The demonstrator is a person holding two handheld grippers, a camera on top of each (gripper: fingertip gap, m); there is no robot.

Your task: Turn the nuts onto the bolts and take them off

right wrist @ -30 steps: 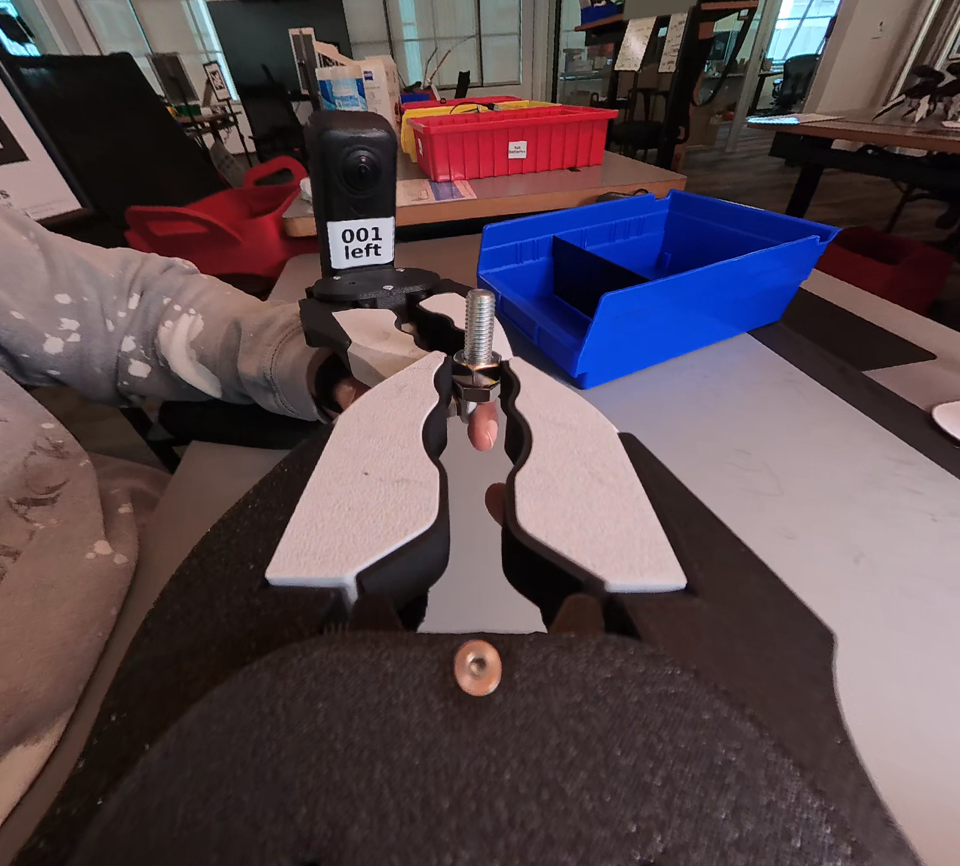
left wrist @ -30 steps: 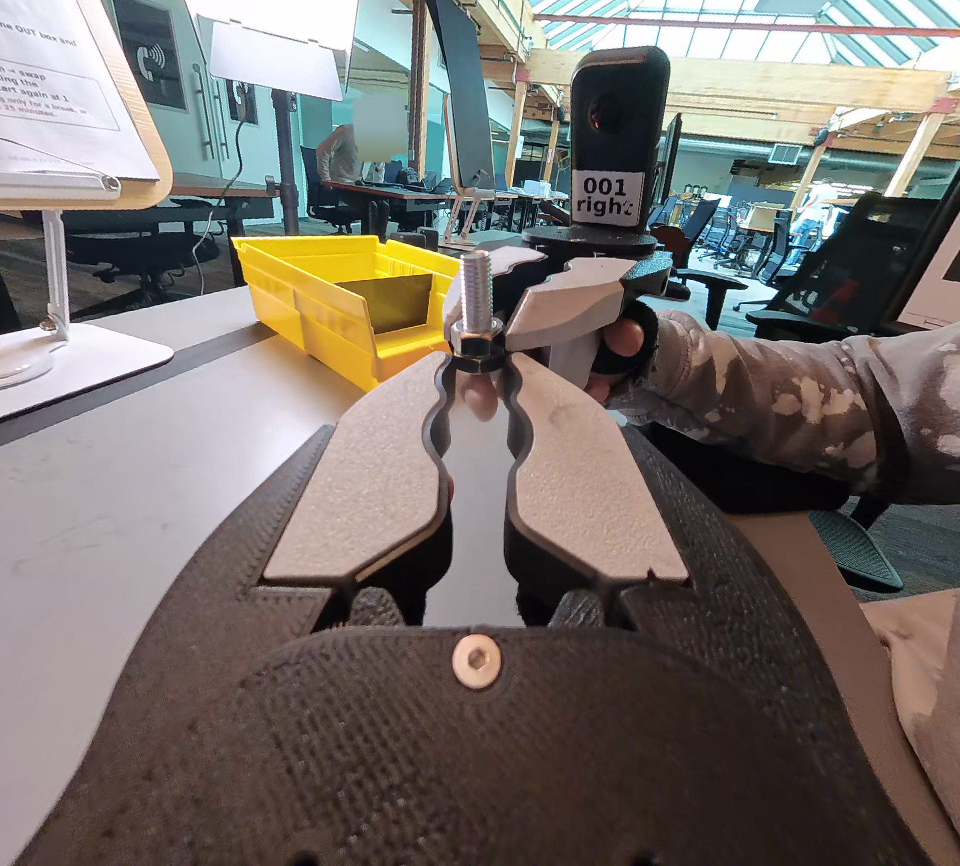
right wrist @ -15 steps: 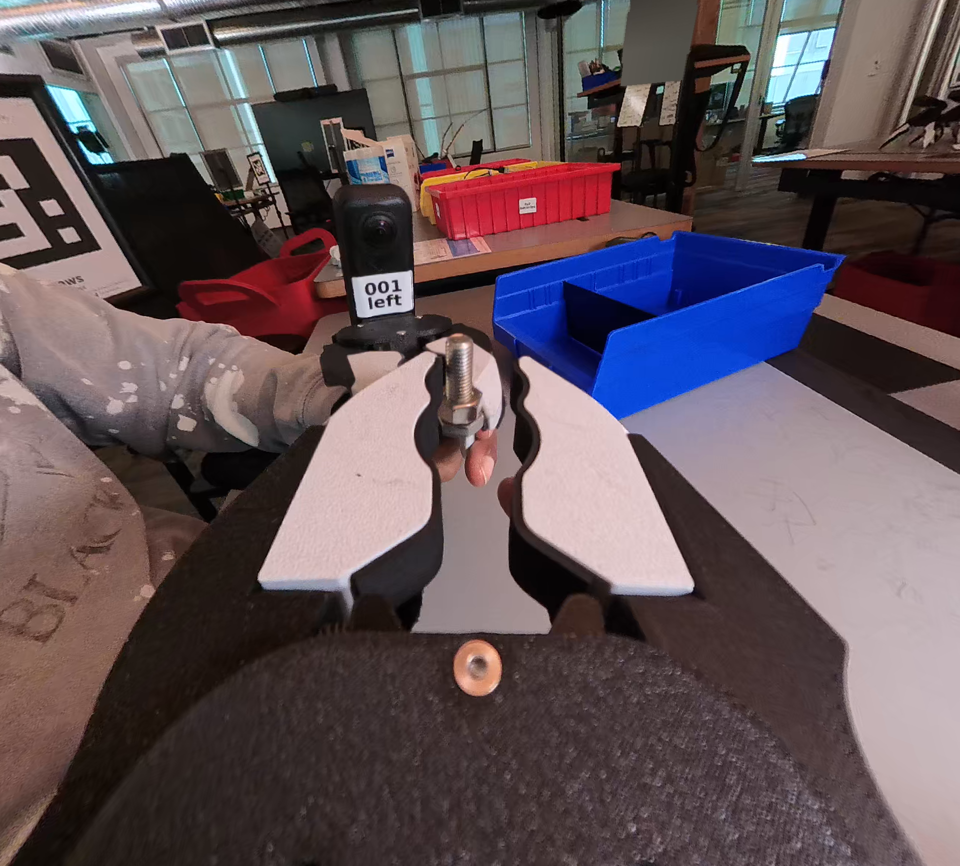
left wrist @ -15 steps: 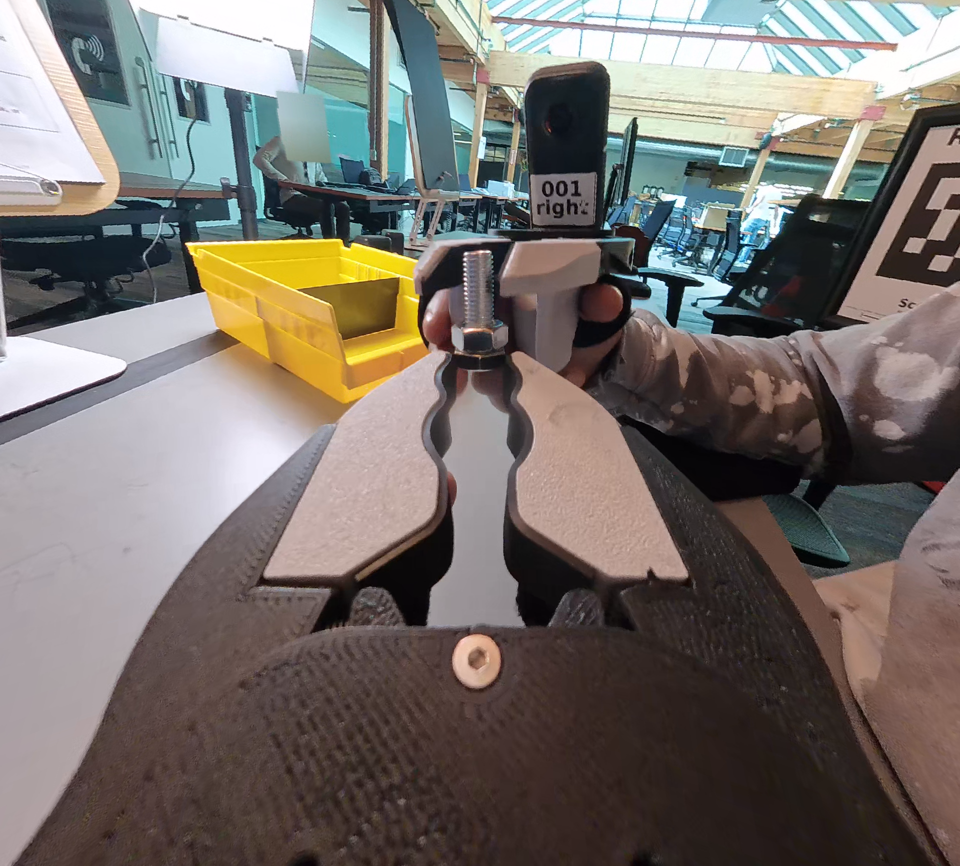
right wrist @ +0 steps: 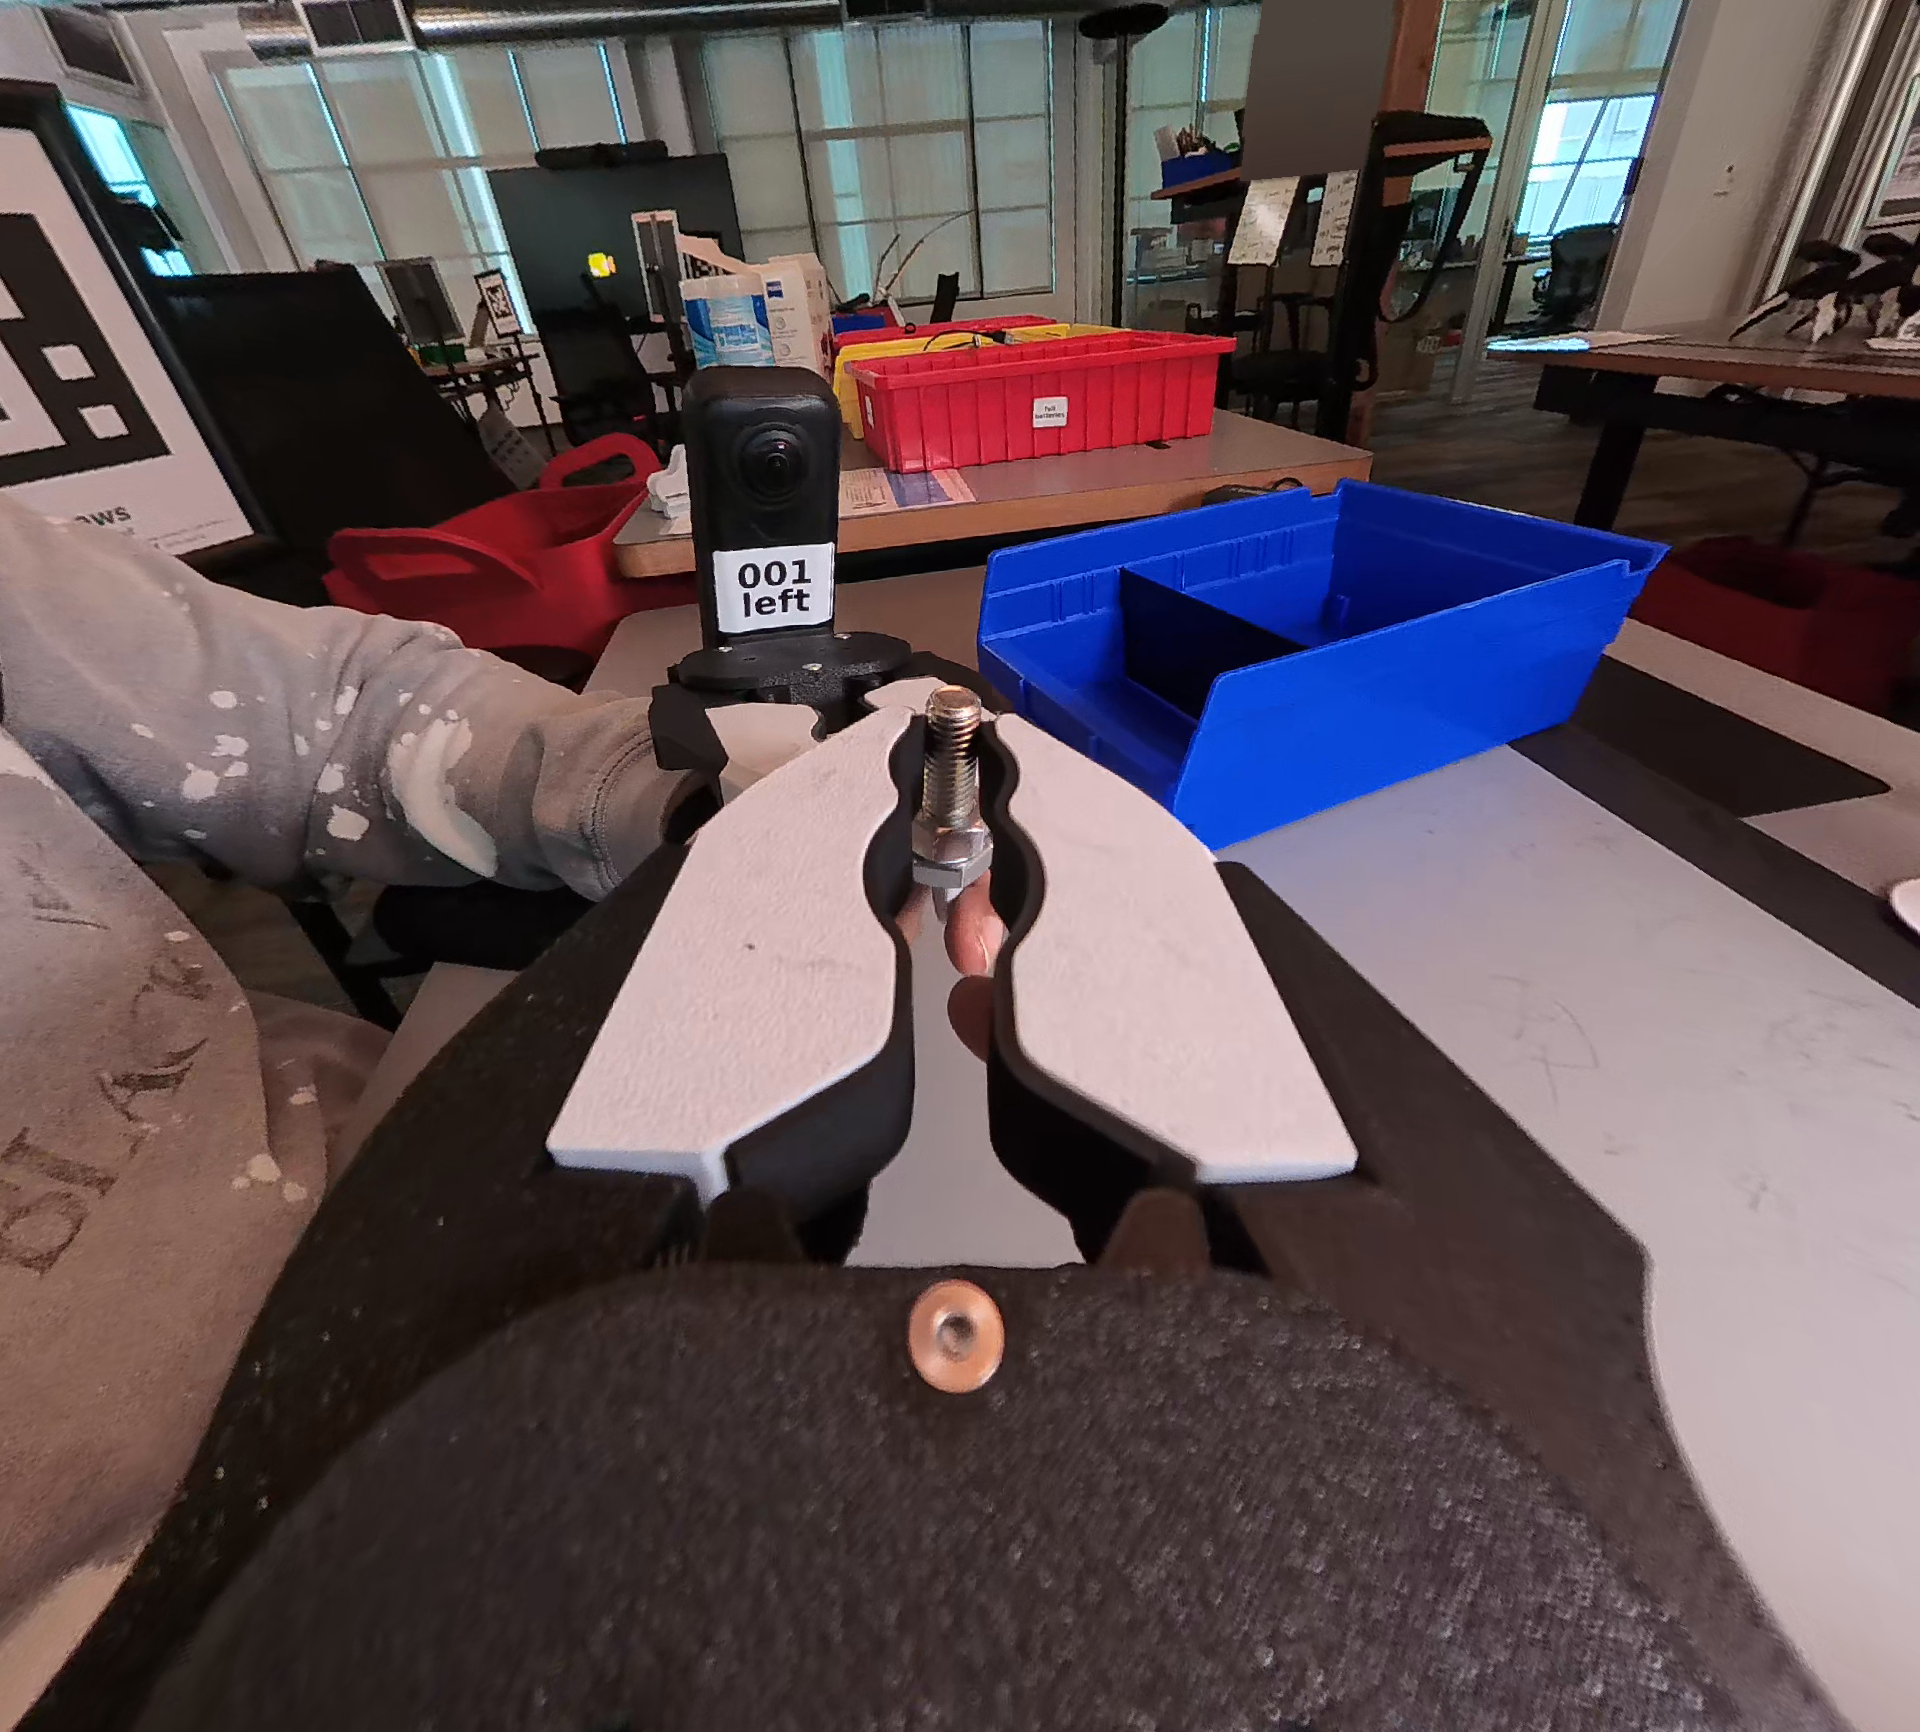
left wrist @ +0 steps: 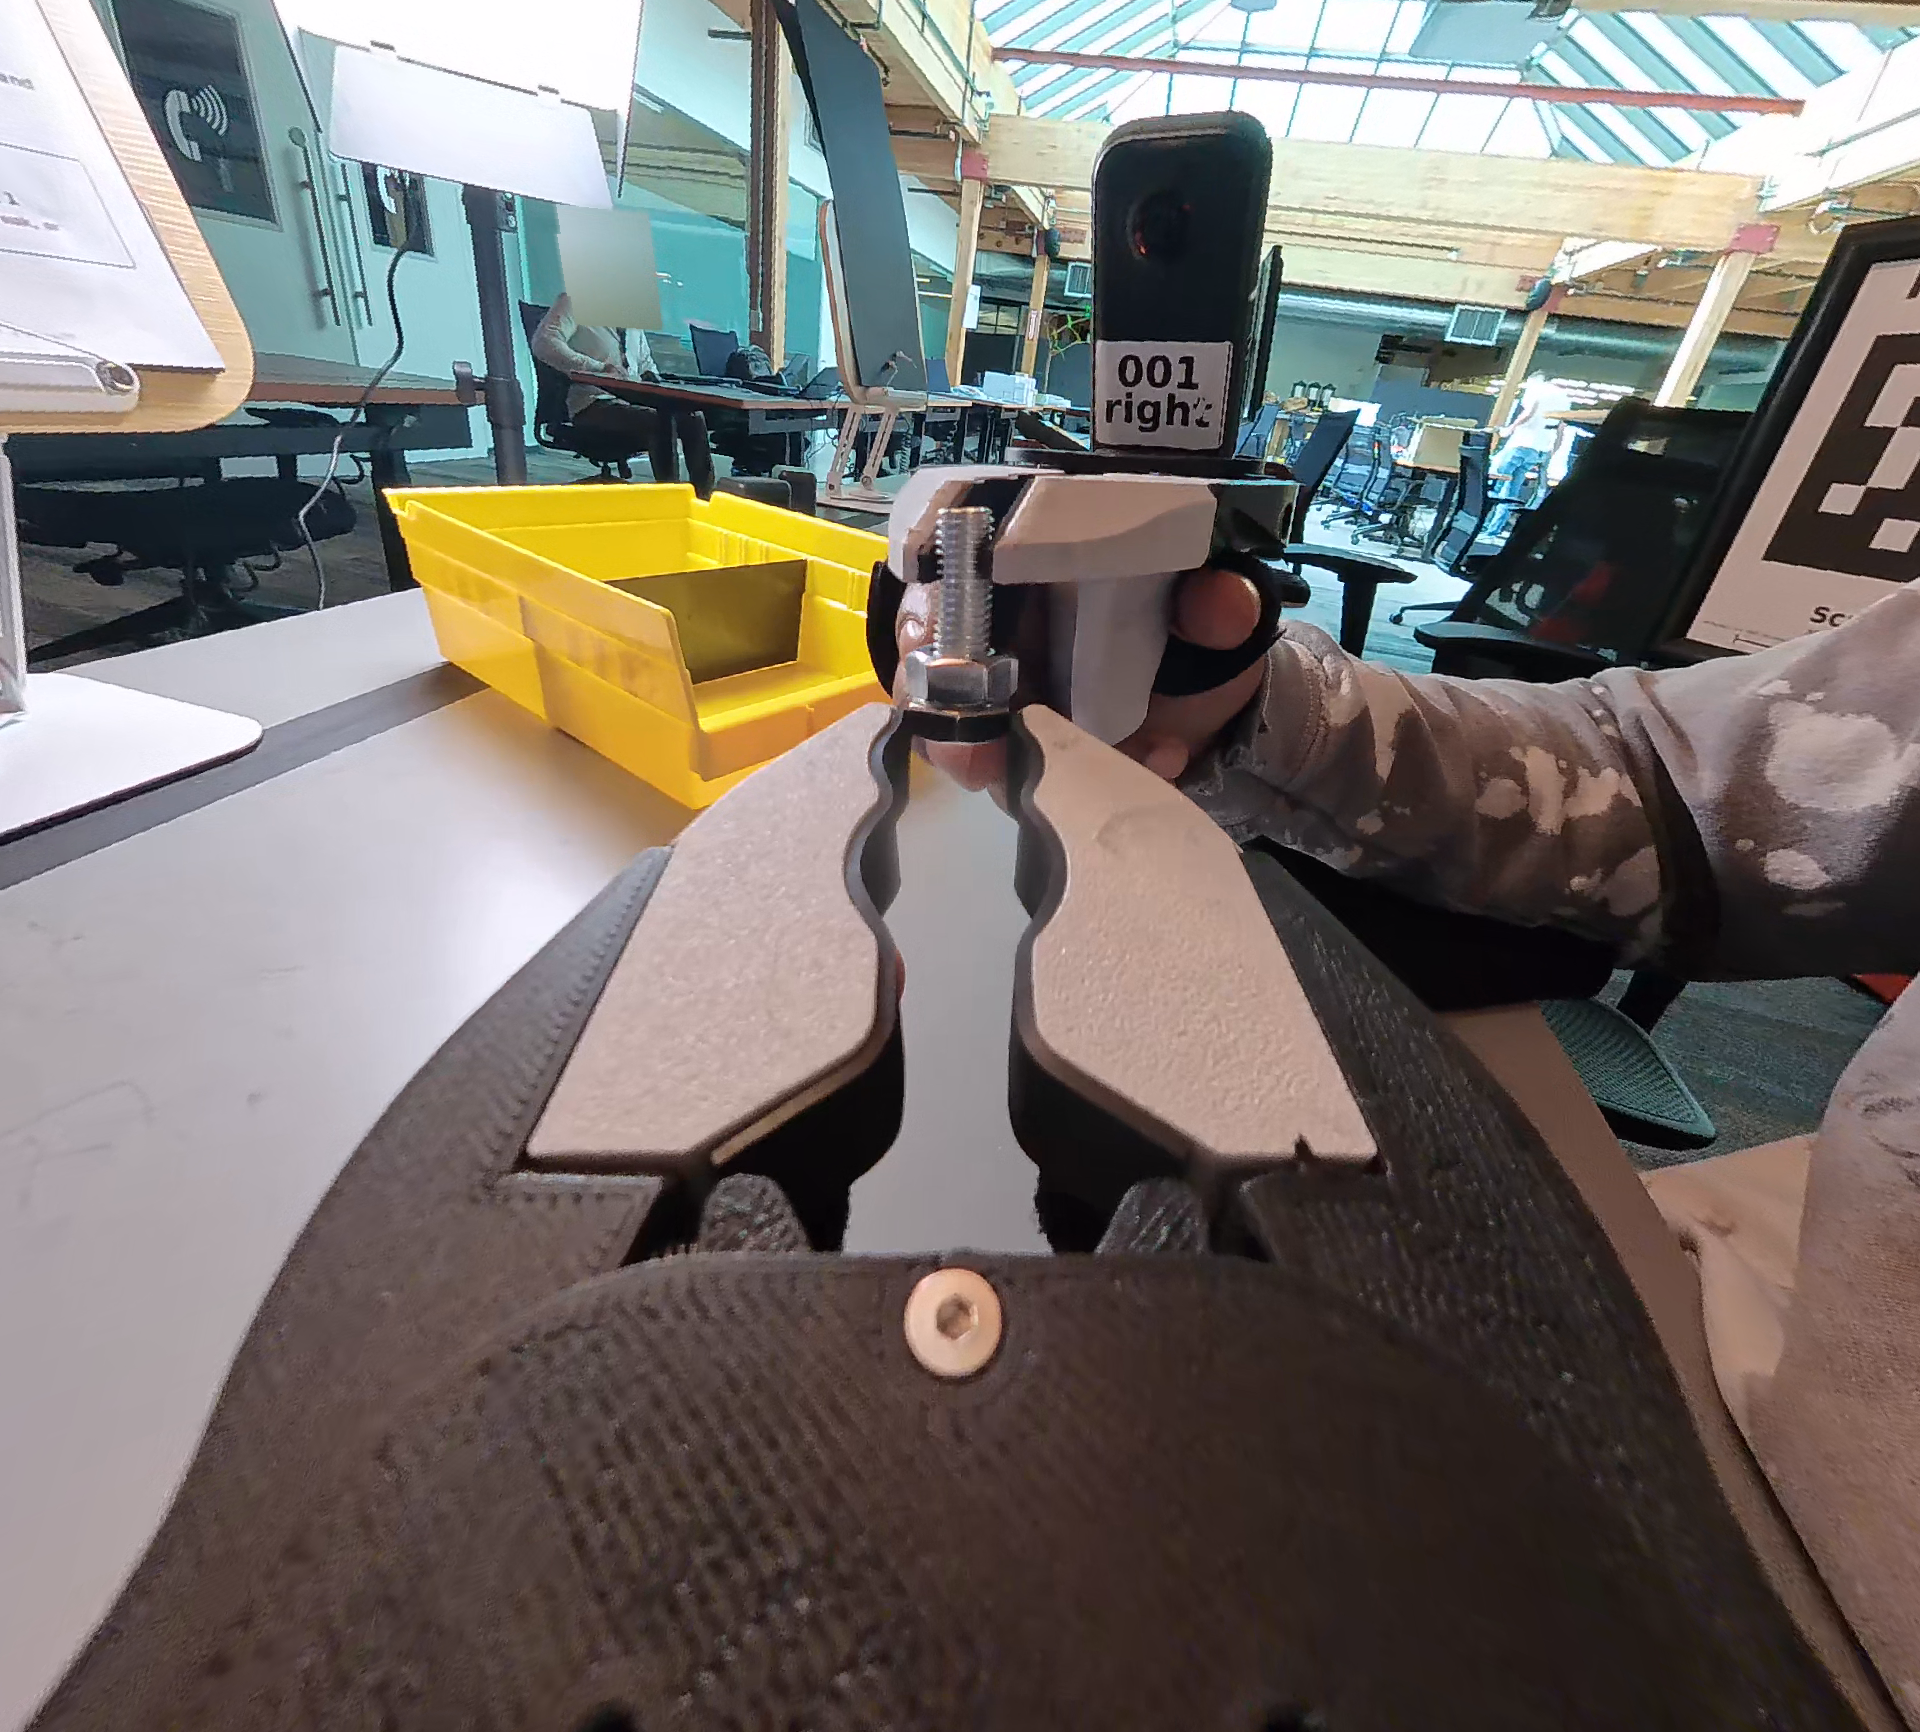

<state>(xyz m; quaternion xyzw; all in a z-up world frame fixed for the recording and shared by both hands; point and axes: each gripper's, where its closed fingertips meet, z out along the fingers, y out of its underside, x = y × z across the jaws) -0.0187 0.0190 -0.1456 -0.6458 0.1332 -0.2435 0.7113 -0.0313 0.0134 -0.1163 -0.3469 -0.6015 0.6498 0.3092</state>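
While both tools meet over the grey table | yellow bin at 10 o'clock, blue bin at 2 o'clock | left gripper pinches the bolt head (upright) | right gripper flanks the shank, grip unclear | nut threaded low.

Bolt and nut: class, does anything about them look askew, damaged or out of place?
Nothing stands out. The bolt stands upright, held between the left gripper and right gripper; the nut sits square on its thread, and neither part looks bent or damaged.
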